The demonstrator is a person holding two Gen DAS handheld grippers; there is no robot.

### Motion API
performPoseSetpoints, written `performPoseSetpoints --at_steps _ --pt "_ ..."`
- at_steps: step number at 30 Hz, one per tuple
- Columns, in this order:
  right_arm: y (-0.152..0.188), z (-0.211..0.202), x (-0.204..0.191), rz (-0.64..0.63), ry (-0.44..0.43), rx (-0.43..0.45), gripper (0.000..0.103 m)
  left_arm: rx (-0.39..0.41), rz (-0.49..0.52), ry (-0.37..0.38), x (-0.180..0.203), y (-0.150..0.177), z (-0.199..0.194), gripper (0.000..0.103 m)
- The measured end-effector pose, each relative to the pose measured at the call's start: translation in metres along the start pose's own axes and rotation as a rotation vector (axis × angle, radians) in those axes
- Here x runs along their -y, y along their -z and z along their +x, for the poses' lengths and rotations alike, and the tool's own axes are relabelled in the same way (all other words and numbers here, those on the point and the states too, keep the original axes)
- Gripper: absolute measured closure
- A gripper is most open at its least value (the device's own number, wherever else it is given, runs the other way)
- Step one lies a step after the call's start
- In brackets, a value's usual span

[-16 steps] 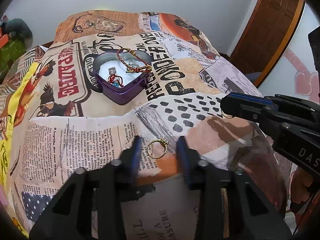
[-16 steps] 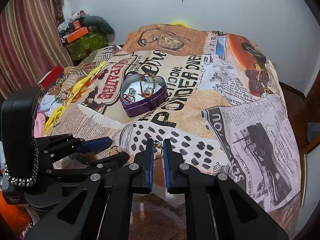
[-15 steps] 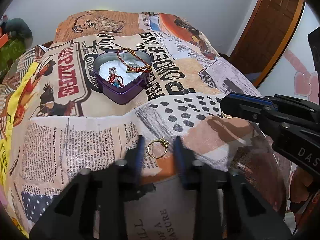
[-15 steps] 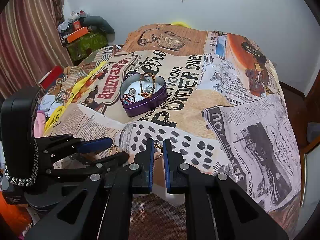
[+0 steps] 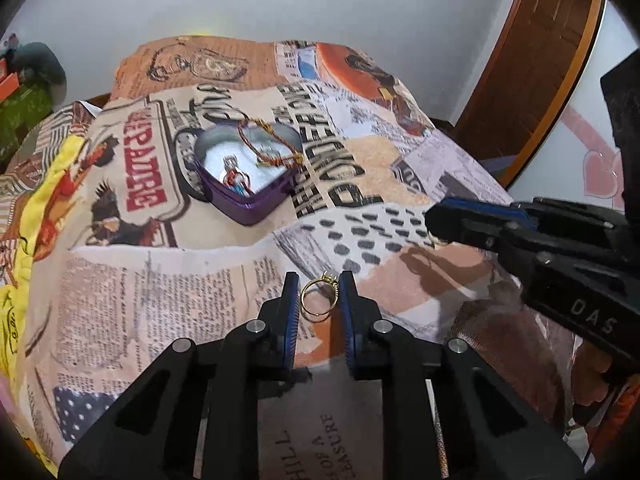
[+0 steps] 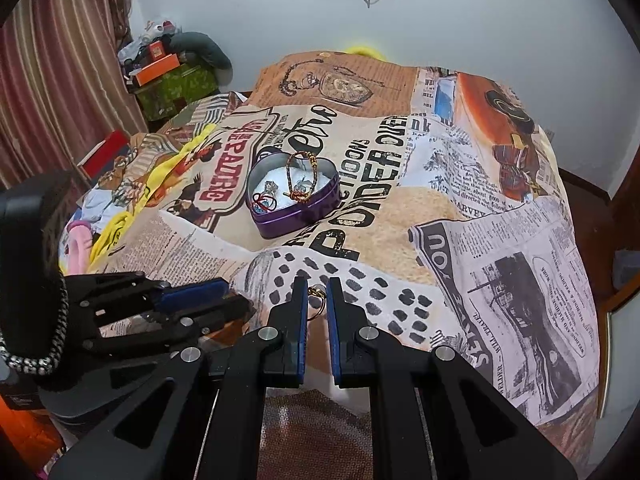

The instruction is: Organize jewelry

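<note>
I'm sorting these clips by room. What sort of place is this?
Probably a bedroom: a bed under a newspaper-print bedspread, a striped curtain, a wooden door, and clutter piled in the corner.

Left gripper (image 5: 319, 289) fingers clamped, right gripper (image 6: 317, 295) closed

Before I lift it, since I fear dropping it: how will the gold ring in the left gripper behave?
The ring looks like a thin, stiff metal band, probably very light. It stands on edge between the left gripper's pads, so it could pivot or slip out. If dropped on the bedspread, it may roll.
</note>
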State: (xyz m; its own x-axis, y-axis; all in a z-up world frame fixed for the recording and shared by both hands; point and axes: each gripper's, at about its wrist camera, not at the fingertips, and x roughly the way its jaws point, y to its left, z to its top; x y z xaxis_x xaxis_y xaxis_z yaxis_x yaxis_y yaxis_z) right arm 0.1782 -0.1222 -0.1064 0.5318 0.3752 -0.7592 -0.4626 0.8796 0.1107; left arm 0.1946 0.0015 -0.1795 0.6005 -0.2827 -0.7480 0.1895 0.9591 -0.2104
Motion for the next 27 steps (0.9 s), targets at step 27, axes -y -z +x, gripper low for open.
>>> performPoseSetpoints --at_steps 27 --pt "-0.069 0.024 -0.018 -0.024 -0.039 0.101 0.095 0.159 -0.059 -0.066 -0.062 -0.067 -0.01 0.085"
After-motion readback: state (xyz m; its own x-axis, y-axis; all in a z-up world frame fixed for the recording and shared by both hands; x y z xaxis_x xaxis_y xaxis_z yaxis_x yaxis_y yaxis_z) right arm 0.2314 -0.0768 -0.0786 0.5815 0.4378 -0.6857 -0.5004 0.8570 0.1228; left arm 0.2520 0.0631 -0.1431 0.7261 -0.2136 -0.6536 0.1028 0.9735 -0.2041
